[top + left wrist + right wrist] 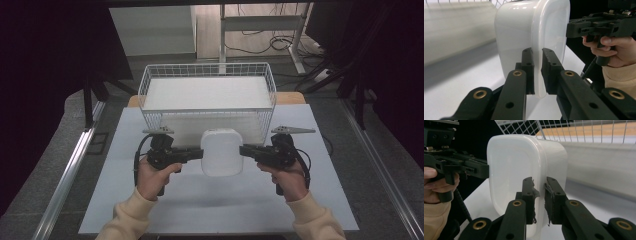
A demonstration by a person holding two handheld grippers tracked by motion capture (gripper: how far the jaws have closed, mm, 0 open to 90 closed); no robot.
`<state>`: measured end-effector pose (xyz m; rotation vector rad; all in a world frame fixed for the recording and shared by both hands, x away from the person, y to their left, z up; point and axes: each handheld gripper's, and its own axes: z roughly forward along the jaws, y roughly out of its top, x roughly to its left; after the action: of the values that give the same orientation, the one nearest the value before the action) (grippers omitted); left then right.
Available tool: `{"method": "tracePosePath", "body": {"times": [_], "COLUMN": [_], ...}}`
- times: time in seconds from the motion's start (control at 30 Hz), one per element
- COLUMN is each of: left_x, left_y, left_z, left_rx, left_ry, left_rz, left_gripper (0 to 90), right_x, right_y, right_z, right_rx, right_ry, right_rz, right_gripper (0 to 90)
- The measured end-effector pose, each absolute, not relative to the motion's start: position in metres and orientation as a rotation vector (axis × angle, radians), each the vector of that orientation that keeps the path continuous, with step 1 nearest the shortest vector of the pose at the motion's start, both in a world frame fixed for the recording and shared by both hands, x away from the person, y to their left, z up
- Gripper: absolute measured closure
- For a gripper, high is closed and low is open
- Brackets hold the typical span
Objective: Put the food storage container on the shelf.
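Standing beyond both tongs, a white wire basket [207, 95] rests on the pale table [210, 205]. Between them hangs a lidded white plastic container [221, 152], raised off the table, with the left gripper [537, 72] clamped on its left rim and the right gripper [539, 195] clamped on its right rim.

Glossy smooth white plastic container [221, 152], white wire-mesh metal basket [145, 84], matt pale tabletop [210, 205]

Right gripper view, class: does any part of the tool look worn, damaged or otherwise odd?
Yes. The pads lining the right gripper look frayed, with ragged torn edges where the jaws clamp the rim of the white plastic container. The left gripper's look smooth by comparison.
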<state>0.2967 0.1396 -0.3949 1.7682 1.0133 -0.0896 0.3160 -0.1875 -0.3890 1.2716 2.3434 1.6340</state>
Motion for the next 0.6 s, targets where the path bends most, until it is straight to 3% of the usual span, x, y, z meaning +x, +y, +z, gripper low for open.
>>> {"method": "tracePosePath", "body": {"times": [0.3, 0.6], "left_x": [0.316, 0.347], "left_y": [0.147, 0.157], "left_z": [-0.358, -0.311], "left_rx": [1.753, 1.732], "left_ry": [0.993, 0.969], "left_rz": [-0.039, 0.004], "left_gripper": [80.6, 80.3], "right_x": [0.333, 0.361], "right_y": [-0.18, -0.168], "right_z": [-0.356, -0.301], "right_rx": [1.224, 1.175], "right_ry": [2.313, 2.286], "right_rz": [1.65, 1.629], "right_gripper": [78.7, 78.7]}}
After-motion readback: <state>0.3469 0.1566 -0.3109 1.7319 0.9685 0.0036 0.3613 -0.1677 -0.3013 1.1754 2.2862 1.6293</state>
